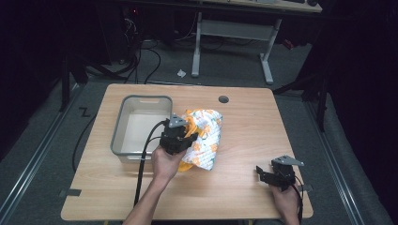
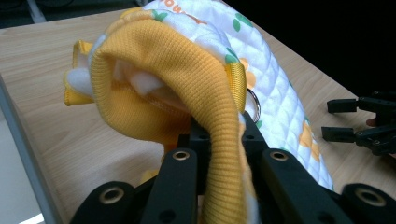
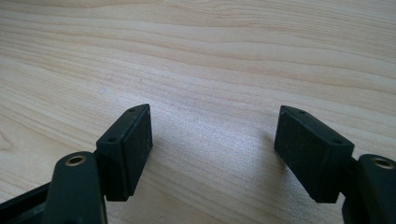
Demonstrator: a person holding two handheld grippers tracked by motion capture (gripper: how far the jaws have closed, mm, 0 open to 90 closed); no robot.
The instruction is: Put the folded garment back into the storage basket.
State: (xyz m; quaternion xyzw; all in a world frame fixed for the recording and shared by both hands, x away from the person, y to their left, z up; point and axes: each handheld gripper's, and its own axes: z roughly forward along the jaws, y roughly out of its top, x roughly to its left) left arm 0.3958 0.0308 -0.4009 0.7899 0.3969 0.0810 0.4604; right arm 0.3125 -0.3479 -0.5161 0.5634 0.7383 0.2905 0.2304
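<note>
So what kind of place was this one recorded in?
Most likely a lab or workshop set up for recording, not a home: a bare wooden table on grey carpet, loose cables trailing over the floor, and a second desk behind in a dark room.

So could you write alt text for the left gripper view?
Two black jaws clamp the yellow ribbed cuff of a white quilted garment printed with oranges, lying on a wooden table. The other gripper waits open at the right.

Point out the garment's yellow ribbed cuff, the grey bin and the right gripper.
yellow ribbed cuff (image 2: 187,70), left gripper view, on the ribbing.
grey bin (image 1: 123,115), high view, left wall.
right gripper (image 3: 212,149), right gripper view, between its open jaws.
</note>
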